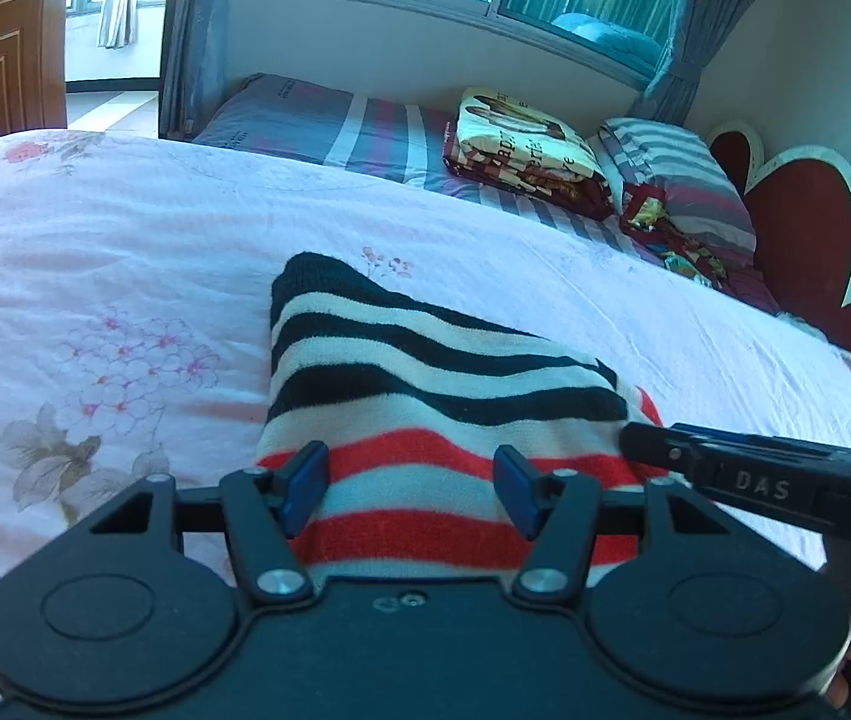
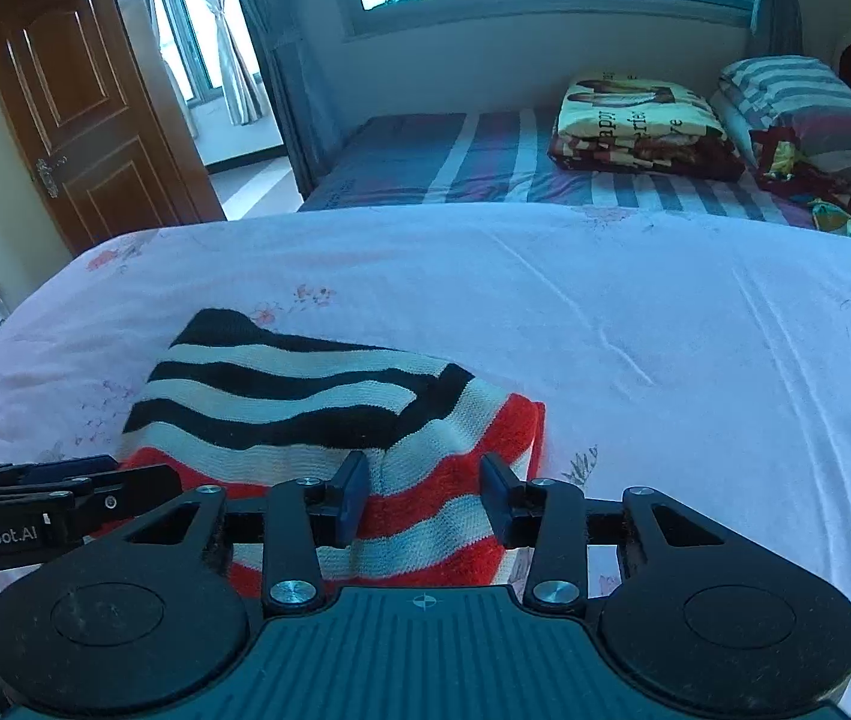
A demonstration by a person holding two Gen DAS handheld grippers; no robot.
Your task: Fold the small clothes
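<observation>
- One striped knit garment (image 1: 425, 396), banded in black, cream and red, on the near bed (image 1: 125, 240).
- Two grippers: the left gripper (image 1: 410, 492) and the right gripper (image 2: 422, 498), each with two blue-padded fingers (image 1: 305, 489).
- Two beds: the near one under a pink floral sheet, the far bed (image 2: 485, 162) under a striped sheet.
- One folded printed blanket (image 2: 635, 114) on the far bed.
- One striped pillow (image 2: 797, 96) at the far right.
- One wooden door (image 2: 83, 108) at the far left.
- One heart-shaped red headboard (image 1: 803, 228) on the right.
</observation>
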